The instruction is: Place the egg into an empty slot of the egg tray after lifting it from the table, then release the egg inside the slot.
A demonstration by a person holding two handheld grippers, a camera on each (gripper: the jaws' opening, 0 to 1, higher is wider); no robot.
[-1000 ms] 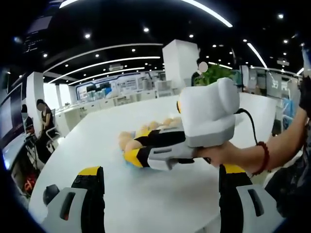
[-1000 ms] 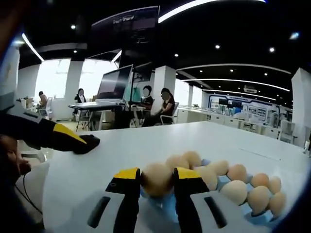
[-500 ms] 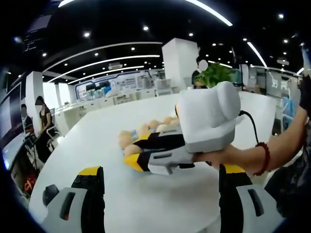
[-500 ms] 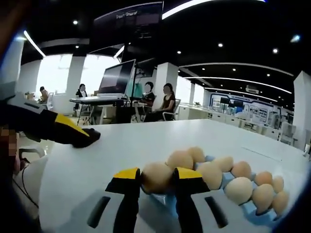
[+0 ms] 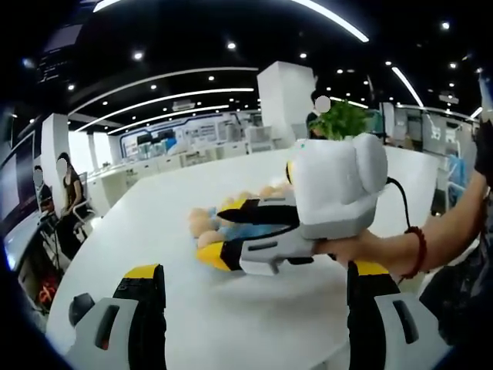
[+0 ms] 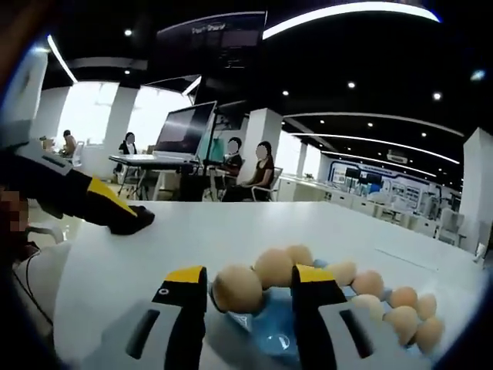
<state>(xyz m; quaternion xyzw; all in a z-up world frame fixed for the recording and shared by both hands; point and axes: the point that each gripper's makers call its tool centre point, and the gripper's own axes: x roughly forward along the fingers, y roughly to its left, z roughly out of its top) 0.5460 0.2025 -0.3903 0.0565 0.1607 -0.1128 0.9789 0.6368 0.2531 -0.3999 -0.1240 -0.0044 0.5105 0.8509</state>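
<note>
1. The table (image 5: pixel 192 308) is the biggest thing: a broad white top running under both grippers and off toward the far desks.
2. A white pillar (image 5: pixel 286 96) rises beyond the table in the left gripper view, with a green plant (image 5: pixel 345 119) just beside it.
3. In the right gripper view, people (image 6: pixel 250 166) sit at desks with a large monitor (image 6: pixel 183 131) behind the table's far edge.
4. The right gripper (image 6: pixel 249 287) has its jaws apart, yellow-tipped, rising on either side of the near end of the tray. In the left gripper view it shows as a white and grey body (image 5: pixel 227 230) held in a hand (image 5: pixel 362 247) with a red bead bracelet, its jaws spread over the tray.
5. The left gripper (image 5: pixel 250 308) has its jaws wide apart over bare table, clamped on nothing. Its dark, yellow-banded jaw reaches in from the left in the right gripper view (image 6: pixel 123 220).
6. The tray (image 6: pixel 273 331) is blue, lies on the table, and holds rows of tan eggs reaching off to the right.
7. The egg (image 6: pixel 237 289) sits in the tray's near end slot, between the right gripper's parted jaws. Whether either jaw touches it cannot be told.
</note>
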